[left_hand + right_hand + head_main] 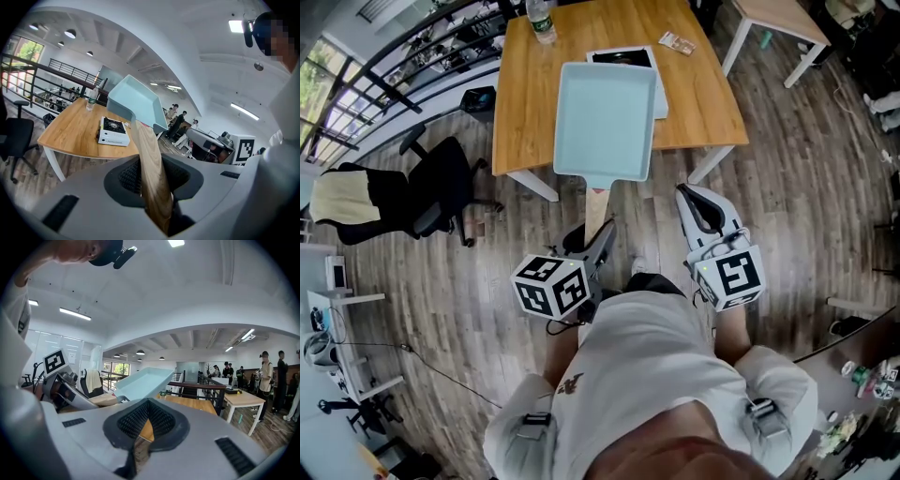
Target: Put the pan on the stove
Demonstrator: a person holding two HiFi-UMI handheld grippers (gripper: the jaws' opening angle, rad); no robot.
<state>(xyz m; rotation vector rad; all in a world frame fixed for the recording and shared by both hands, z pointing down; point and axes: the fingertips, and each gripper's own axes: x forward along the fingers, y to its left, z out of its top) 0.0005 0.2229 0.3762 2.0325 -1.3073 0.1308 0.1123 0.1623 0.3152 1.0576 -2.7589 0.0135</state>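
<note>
Clamping its wooden handle (596,211), left tongs (601,236) hold pan (605,117) ahead.

Open-plan office (wooden desks (525,103), black swivel chair (441,192))

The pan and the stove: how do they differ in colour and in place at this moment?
The pan is pale blue with a wooden handle; the stove is white with a black top. The pan is held in the air by the left gripper; the stove stands on the table. Both are rectangular.
</note>
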